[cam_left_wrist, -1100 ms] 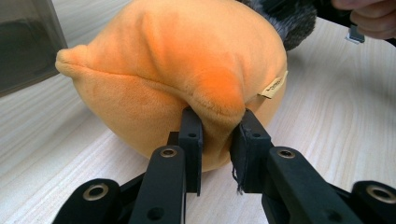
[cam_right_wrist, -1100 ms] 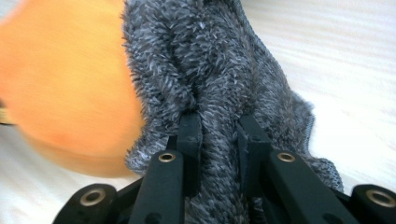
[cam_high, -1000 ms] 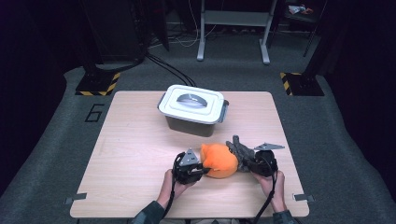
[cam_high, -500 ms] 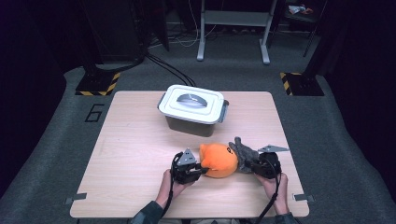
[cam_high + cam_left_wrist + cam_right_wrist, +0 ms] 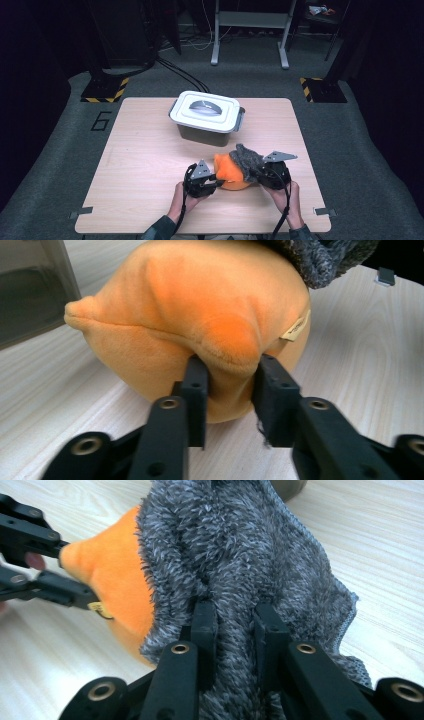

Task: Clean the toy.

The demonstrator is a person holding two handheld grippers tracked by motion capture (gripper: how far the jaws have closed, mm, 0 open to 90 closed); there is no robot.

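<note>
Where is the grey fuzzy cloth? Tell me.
In the high view the grey fuzzy cloth drapes over the right side of the orange plush toy, near the table's front edge, pinched by the right gripper.

A large "6" is marked on the grey floor mat [image 5: 101, 120] left of the table [image 5: 145, 165].

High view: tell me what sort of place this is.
Probably a lab or recording studio, not a home: a lone wooden table on grey carpet, dark stands with hazard-striped bases, loose floor cables and a metal frame behind.
</note>
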